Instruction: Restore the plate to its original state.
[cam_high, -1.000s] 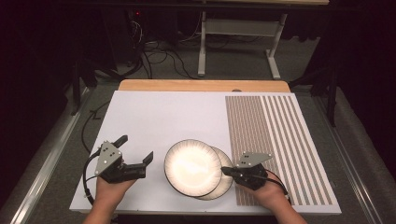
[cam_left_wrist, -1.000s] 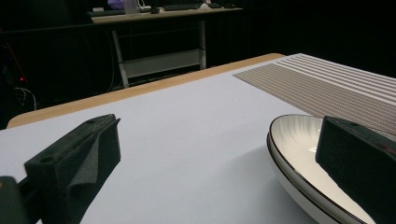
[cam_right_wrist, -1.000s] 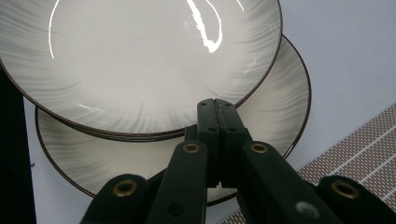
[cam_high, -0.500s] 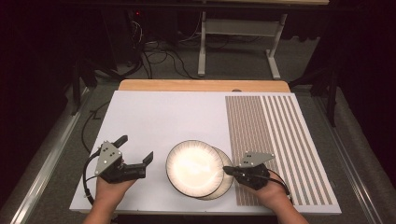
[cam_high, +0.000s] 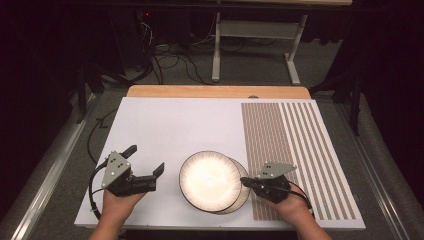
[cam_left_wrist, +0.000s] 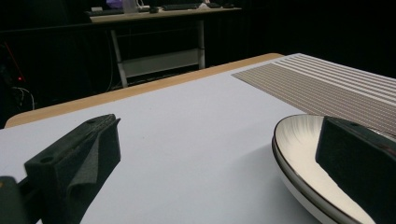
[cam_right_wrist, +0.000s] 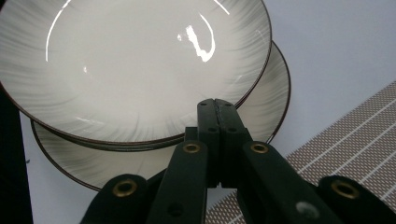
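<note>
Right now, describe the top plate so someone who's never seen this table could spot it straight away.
On the white table, look near the front edge, just left of the striped mat. Two pale dark-rimmed plates overlap there. The top plate is the left one, its whole rim showing, while the bottom plate peeks out as a crescent on the right.

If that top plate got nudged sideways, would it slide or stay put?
Probably slide. The top plate looks glazed and glossy, with bright glare on it, and it sits off-centre on the lower plate, so it might skid or rock. It appears rigid and likely breakable. The shut right gripper is at its rim.
</note>
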